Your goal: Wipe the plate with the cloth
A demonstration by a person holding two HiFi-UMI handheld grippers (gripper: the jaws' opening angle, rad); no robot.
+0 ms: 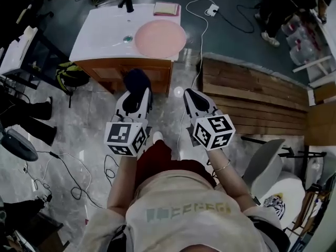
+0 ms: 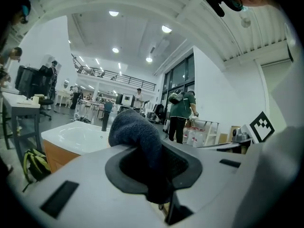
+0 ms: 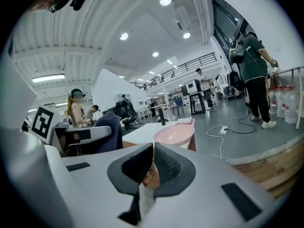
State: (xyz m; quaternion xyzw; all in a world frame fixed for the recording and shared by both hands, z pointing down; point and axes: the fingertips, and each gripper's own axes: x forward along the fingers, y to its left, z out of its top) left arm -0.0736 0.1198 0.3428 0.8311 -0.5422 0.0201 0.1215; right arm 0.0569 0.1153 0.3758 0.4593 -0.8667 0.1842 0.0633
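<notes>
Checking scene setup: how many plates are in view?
1. The pink plate sits at the right end of the white sink counter; no others show.

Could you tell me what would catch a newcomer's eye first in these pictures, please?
The pink plate lies on the white sink counter at the head view's top. Nearer the person, the left gripper is clamped on a dark cloth, while the right gripper beside it holds nothing, jaws together.

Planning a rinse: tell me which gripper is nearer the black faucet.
Left. The left gripper is short of the faucet, nearly in line; the right gripper sits farther right.
</notes>
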